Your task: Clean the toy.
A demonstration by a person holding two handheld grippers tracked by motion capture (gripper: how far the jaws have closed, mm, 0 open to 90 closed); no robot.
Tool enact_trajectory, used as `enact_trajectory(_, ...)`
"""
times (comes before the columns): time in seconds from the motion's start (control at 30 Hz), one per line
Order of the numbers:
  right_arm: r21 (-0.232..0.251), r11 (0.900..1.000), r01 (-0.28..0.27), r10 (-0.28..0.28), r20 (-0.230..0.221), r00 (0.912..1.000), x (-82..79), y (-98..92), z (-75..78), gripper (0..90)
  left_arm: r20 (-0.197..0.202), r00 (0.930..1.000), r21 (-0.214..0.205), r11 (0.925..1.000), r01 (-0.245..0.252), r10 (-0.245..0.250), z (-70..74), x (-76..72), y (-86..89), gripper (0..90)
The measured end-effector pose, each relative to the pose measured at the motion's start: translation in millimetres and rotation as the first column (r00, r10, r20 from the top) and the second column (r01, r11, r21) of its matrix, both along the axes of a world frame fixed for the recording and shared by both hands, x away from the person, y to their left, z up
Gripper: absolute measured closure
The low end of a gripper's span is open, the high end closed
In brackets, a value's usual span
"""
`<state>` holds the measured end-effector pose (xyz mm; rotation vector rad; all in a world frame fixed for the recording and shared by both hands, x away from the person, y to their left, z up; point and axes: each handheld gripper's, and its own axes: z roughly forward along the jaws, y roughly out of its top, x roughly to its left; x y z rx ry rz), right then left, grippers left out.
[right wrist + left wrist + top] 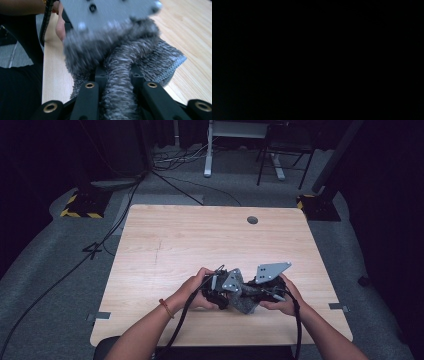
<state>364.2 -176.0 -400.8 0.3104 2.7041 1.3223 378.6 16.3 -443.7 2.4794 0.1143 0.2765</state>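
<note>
A grey fuzzy cloth [246,305] is bunched between two hand-held grippers near the table's front edge. In the right gripper view the two black jaws of my right gripper [117,72] are shut on a thick roll of the cloth [150,60]. The cloth rises off the wood toward the grey plate [110,12] of the other gripper. In the high view my left gripper [227,292] sits close to the left of my right gripper [252,294]. Its jaws are buried in the cloth, which is drawn up against it. The left gripper view is completely dark.
The light wooden table [200,240] has a round cable hole [252,220] at its far right. The grippers sit close to the front edge. Cables trail from both grippers past the forearms. On the floor beyond are cables, yellow-black striped stand bases [82,205] and a desk's legs [209,155].
</note>
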Motion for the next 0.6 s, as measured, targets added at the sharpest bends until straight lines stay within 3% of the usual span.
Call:
enact_trajectory(0.13,0.000,1.0000,-0.009,0.009,-0.009,0.9999,1.2,10.1,2.2,75.8,0.004,0.9999,-0.002,0.9999,-0.012,0.012,2.2,-0.5,3.6,33.4)
enact_trajectory(0.27,-0.013,0.9998,0.015,-0.015,0.018,0.9997,1.7,14.4,2.4,76.0,0.004,0.9993,-0.001,0.9993,-0.036,0.036,2.6,1.3,6.3,33.6)
enact_trajectory(0.6,0.007,0.9957,0.092,-0.092,0.027,0.9954,6.1,-12.6,1.1,76.2,0.001,0.9995,0.002,0.9995,-0.032,0.032,4.4,0.3,10.7,33.8)
